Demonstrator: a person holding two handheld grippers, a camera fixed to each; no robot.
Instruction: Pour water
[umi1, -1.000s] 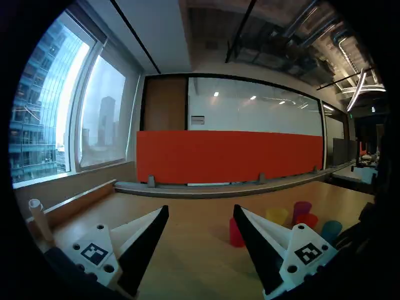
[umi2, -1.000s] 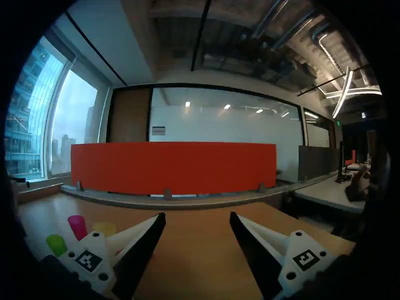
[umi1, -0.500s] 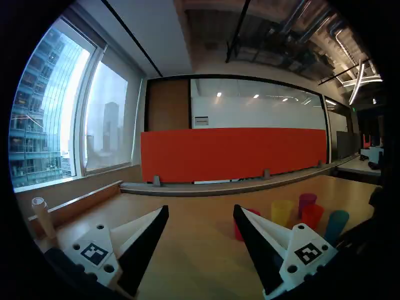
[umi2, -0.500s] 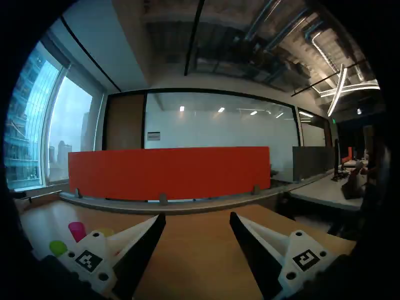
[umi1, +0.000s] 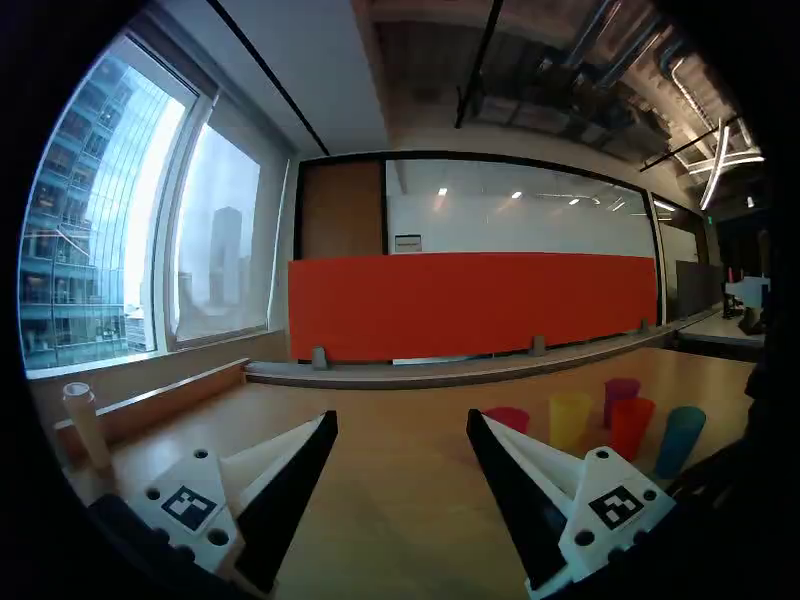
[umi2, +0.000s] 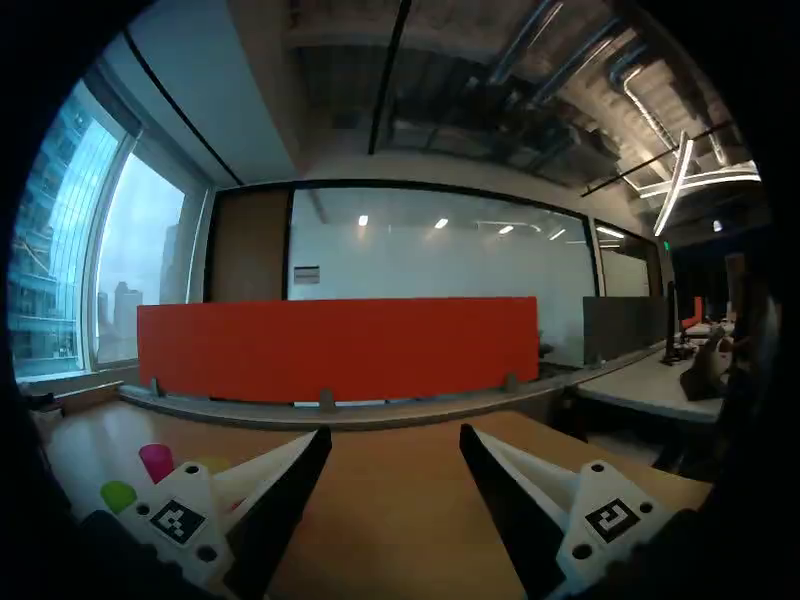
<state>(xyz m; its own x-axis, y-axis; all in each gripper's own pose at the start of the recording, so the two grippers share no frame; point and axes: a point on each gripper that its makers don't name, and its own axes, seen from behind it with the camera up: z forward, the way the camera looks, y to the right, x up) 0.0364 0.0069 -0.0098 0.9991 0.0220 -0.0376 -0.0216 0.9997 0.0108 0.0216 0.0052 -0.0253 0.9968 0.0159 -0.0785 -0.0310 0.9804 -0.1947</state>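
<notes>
My left gripper (umi1: 400, 415) is open and holds nothing, low over a wooden table (umi1: 400, 500). To its right stand several plastic cups: a red cup (umi1: 506, 416) partly behind the right finger, a yellow cup (umi1: 568, 420), a purple cup (umi1: 620, 390), an orange cup (umi1: 630, 427) and a teal cup (umi1: 680, 440). My right gripper (umi2: 392, 431) is also open with nothing between its fingers. At its lower left are a magenta cup (umi2: 156, 461), a green cup (umi2: 118, 495) and a yellow cup (umi2: 210, 464) half hidden by the left finger.
An orange partition (umi1: 470, 305) runs along the table's far edge. A slim tan bottle with a pale cap (umi1: 85, 425) stands by the window ledge at the left. Another desk (umi2: 650, 385) lies to the right, across a gap.
In the left gripper view the cups have slid right and risen, standing more upright and in fuller sight. The right gripper view has tilted slightly upward, then held still. Both grippers stayed open.
</notes>
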